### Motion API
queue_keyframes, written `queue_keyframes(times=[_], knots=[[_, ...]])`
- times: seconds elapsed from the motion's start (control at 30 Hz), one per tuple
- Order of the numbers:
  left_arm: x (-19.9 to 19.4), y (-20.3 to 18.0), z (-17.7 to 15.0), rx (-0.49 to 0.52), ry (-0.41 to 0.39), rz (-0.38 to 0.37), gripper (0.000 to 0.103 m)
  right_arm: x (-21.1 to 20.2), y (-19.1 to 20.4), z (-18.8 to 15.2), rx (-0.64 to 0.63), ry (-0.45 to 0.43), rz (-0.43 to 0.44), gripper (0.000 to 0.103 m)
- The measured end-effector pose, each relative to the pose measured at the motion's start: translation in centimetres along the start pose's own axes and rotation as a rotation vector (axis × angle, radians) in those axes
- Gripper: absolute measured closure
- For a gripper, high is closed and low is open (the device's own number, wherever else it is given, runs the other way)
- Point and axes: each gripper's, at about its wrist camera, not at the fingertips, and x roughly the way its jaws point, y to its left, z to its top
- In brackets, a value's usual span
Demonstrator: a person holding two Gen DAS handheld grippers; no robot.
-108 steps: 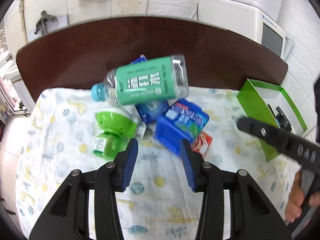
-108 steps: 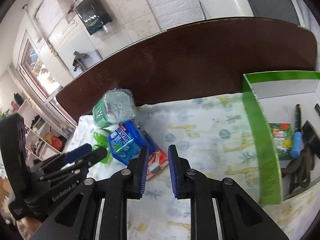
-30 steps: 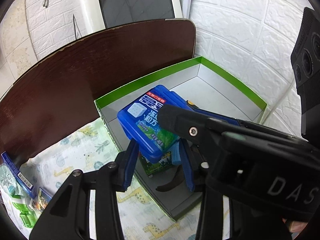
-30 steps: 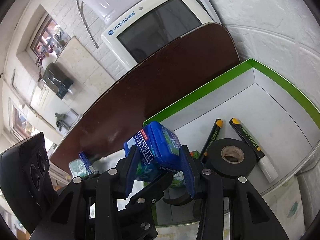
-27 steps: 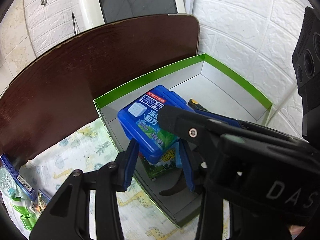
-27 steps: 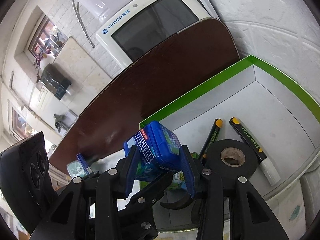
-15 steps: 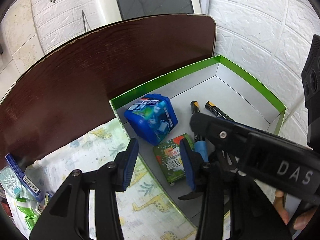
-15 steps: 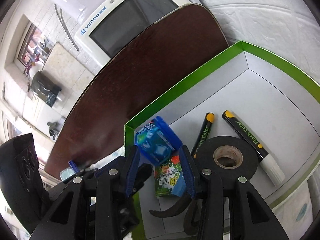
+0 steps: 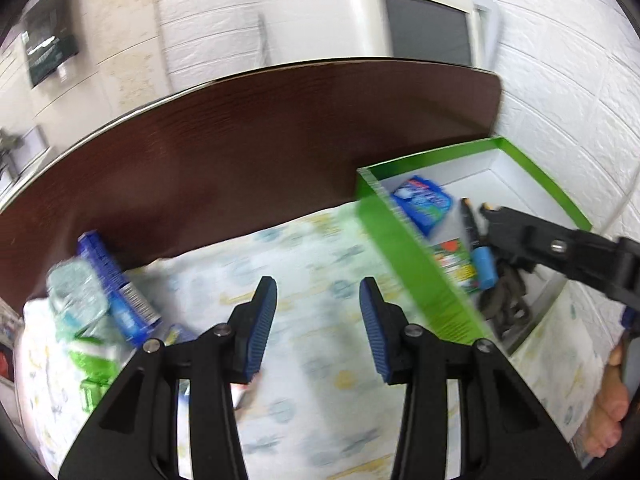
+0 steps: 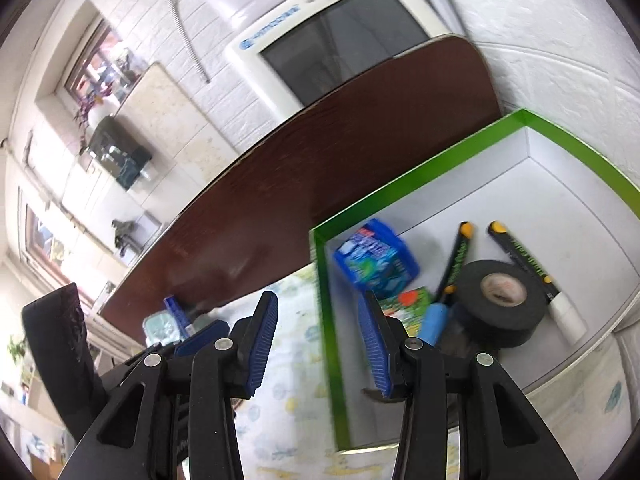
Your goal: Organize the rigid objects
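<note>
- The left hand-held gripper (image 9: 316,320) is released, nothing between its blue pads, hanging over the printed cloth (image 9: 320,380).
- The right hand-held gripper (image 10: 318,330) is likewise released and empty.
- From the right gripper, the blue box (image 10: 376,258) lies at one o'clock, inside the green-rimmed tray (image 10: 420,182).
- Tape roll (image 10: 500,300) lies at three o'clock.
- From the left gripper, a bottle pile (image 9: 80,308) sits at nine o'clock.
</note>
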Motion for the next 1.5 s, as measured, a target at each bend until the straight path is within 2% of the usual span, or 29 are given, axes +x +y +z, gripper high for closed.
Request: queue_keyframes(times=[0.2,0.3,0.37,0.43,0.53,0.6,0.7,0.8,0.83,0.9,0.97,1.0,1.03,1.1,1.17,1.23,1.27,1.33,1.4,1.5], knots=[[0.8,7.4,-3.3,-0.146,0.057,0.089,0.062,1.9,5.0,-2.6,-0.135,0.089,0.048,0.059],[0.4,10.6,-5.3,-0.239,0.070,0.081,0.062,4.4,7.8,-5.2,-0.274,0.179,0.033,0.059],[-0.1,12.0,-6.5,-0.264,0.067,0.085,0.062,6.4,9.8,-7.4,-0.402,0.240,0.012,0.053],[-0.7,12.7,-7.5,-0.267,0.066,0.099,0.062,8.3,11.6,-9.5,-0.518,0.266,-0.021,0.033],[-1.4,13.9,-8.7,-0.269,0.067,0.115,0.062,10.5,12.9,-11.6,-0.649,0.270,-0.073,0.028],[-1.5,14.9,-9.3,-0.280,0.068,0.101,0.062,11.9,13.5,-12.7,-0.688,0.288,-0.098,0.028],[-1.6,15.7,-9.7,-0.290,0.071,0.099,0.062,13.8,13.8,-13.1,-0.690,0.327,-0.079,0.028],[-1.8,16.0,-9.6,-0.295,0.067,0.091,0.062,15.0,13.7,-12.6,-0.666,0.307,-0.084,0.028],[-1.7,16.0,-9.6,-0.295,0.066,0.085,0.062,15.0,13.3,-12.3,-0.640,0.298,-0.067,0.034],[-1.7,15.9,-9.5,-0.292,0.066,0.068,0.062,14.7,12.5,-11.7,-0.597,0.311,-0.027,0.037],[-1.4,15.3,-9.2,-0.273,0.072,0.055,0.062,13.6,11.7,-11.2,-0.598,0.294,-0.030,0.064],[-1.3,14.9,-9.1,-0.262,0.075,0.049,0.062,13.1,11.1,-10.9,-0.592,0.311,-0.020,0.089],[-1.0,14.4,-8.9,-0.246,0.075,0.041,0.062,12.6,10.3,-10.8,-0.589,0.338,-0.008,0.094],[-0.5,13.5,-8.6,-0.219,0.077,0.033,0.062,12.1,9.0,-11.0,-0.614,0.370,-0.045,0.094],[0.3,12.8,-7.8,-0.200,0.078,0.022,0.062,11.4,7.9,-11.2,-0.604,0.364,-0.087,0.094],[1.3,12.5,-6.8,-0.180,0.087,-0.030,0.061,10.6,7.4,-11.3,-0.560,0.364,-0.039,0.094],[2.0,12.4,-6.2,-0.173,0.100,-0.033,0.061,10.2,7.4,-11.5,-0.539,0.364,-0.015,0.093],[3.6,12.1,-5.3,-0.143,0.136,0.002,0.062,10.2,7.9,-11.8,-0.509,0.370,-0.007,0.088],[5.0,12.3,-4.8,-0.126,0.171,0.003,0.062,10.4,8.6,-11.8,-0.495,0.378,0.008,0.088],[5.7,12.6,-4.0,-0.099,0.175,0.005,0.062,10.4,9.0,-12.2,-0.478,0.379,0.011,0.087]])
